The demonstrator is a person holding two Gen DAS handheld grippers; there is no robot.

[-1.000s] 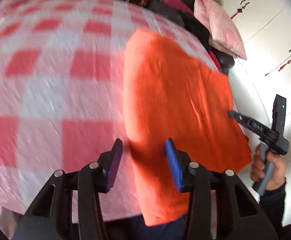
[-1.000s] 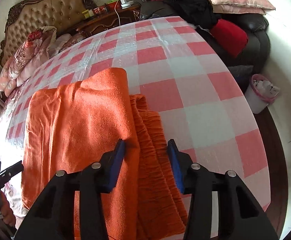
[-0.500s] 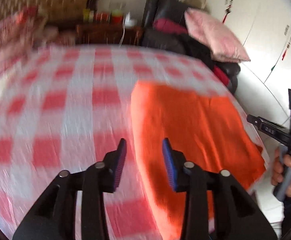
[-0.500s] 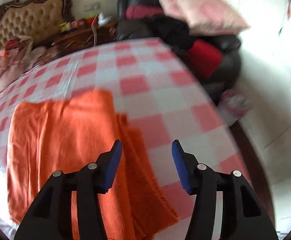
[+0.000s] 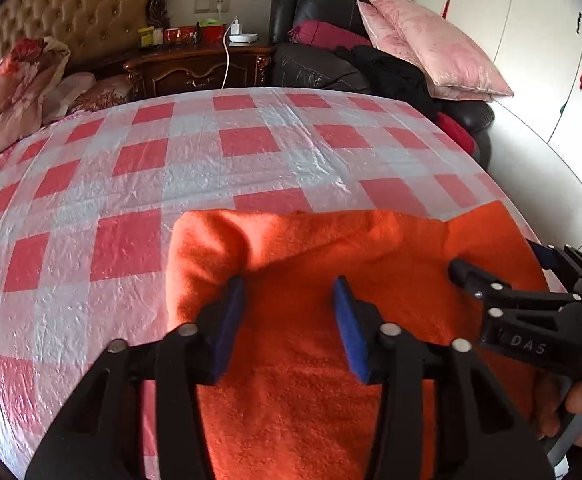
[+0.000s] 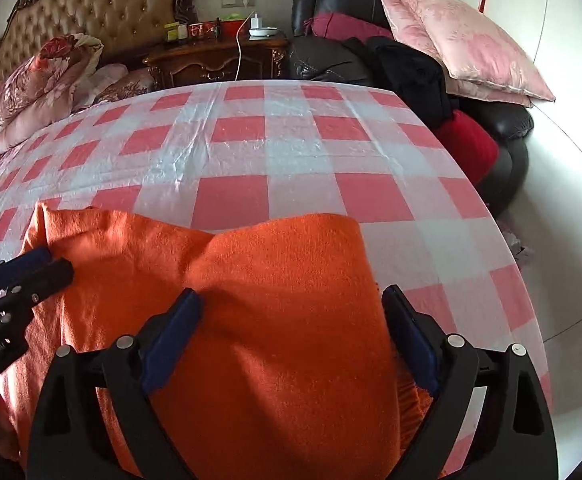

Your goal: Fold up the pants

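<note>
On checked cloth (image 5: 251, 140), orange pants (image 5: 311, 380), both tools (image 5: 289, 320) (image 6: 291, 332) agape, ribbed edge (image 6: 409, 394) right-view only.

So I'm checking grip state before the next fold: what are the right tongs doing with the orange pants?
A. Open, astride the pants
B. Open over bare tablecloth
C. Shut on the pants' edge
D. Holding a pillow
A: in the right wrist view the right tongs stand wide open, blue pads either side of the orange pants, gripping nothing.
</note>
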